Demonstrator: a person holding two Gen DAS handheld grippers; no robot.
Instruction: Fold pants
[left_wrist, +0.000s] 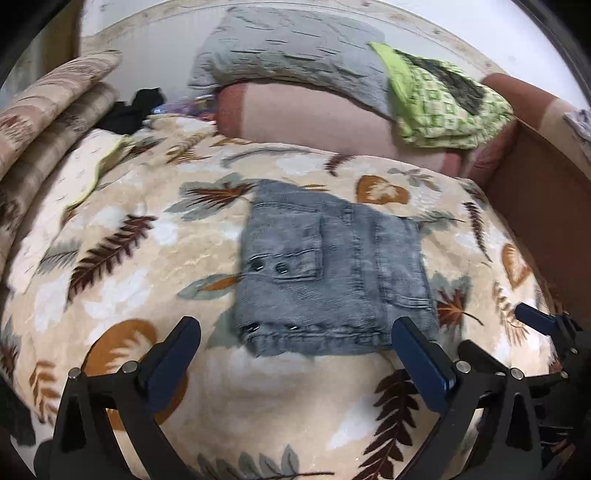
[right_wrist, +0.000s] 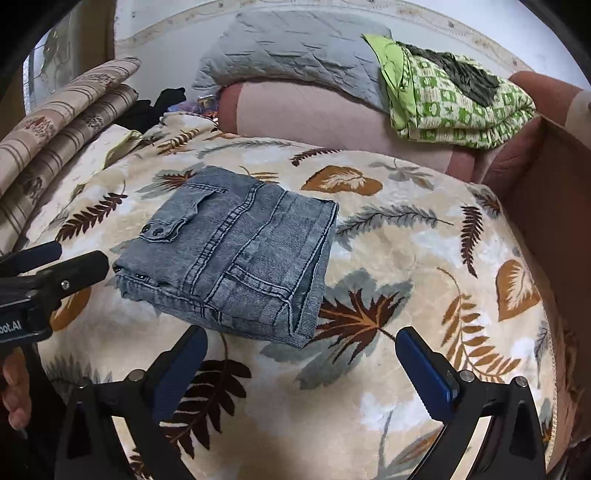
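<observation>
The grey-blue denim pants lie folded into a compact rectangle on the leaf-patterned blanket; a flap pocket with two snaps faces up. My left gripper is open and empty, just short of the near edge of the pants. In the right wrist view the folded pants lie ahead and to the left. My right gripper is open and empty, near the right front corner of the pants. The left gripper's fingers show at the left edge of that view.
A pink bolster lies behind the blanket, with a grey quilt and a green patterned cloth on it. Striped cushions stack at the left. A brown box wall stands at the right.
</observation>
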